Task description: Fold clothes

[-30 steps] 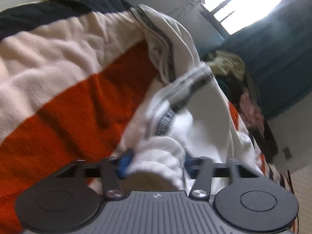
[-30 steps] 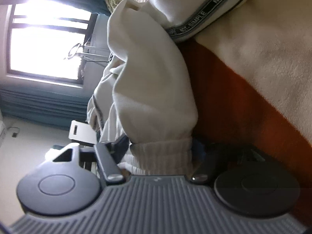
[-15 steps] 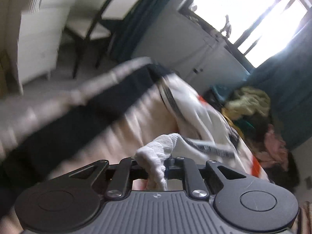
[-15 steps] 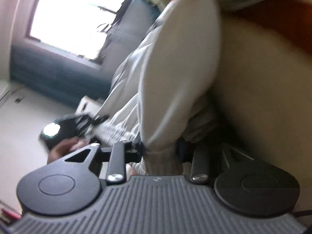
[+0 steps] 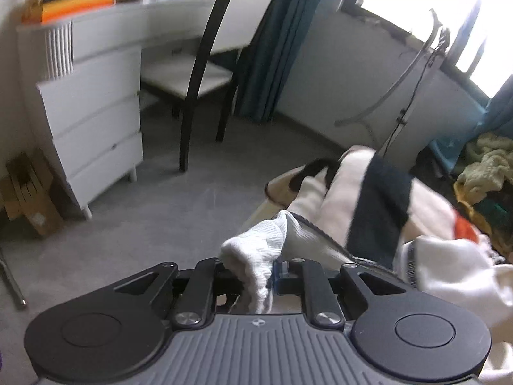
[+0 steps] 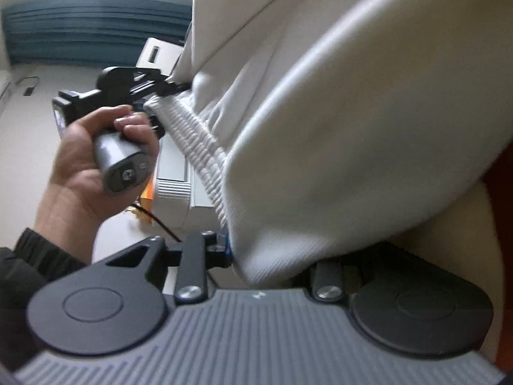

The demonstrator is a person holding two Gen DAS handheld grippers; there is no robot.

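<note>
White sweatshirt [image 6: 336, 128]: soft, light, limp knit. Held aloft over the striped blanket [image 5: 378, 199]. Left gripper [image 5: 275, 272] clamps ribbed hem [image 5: 256, 256] at 12 o'clock; right gripper [image 6: 266, 256] clamps hem too. Ribbing grips best.

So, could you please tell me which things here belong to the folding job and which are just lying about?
In the job:
- white cotton garment with ribbed cuffs
- left gripper, jaws shut on a cuff
- right gripper, jaws shut on the hem

Lying about:
- dark-framed chair
- white drawer unit
- heap of clothes
</note>
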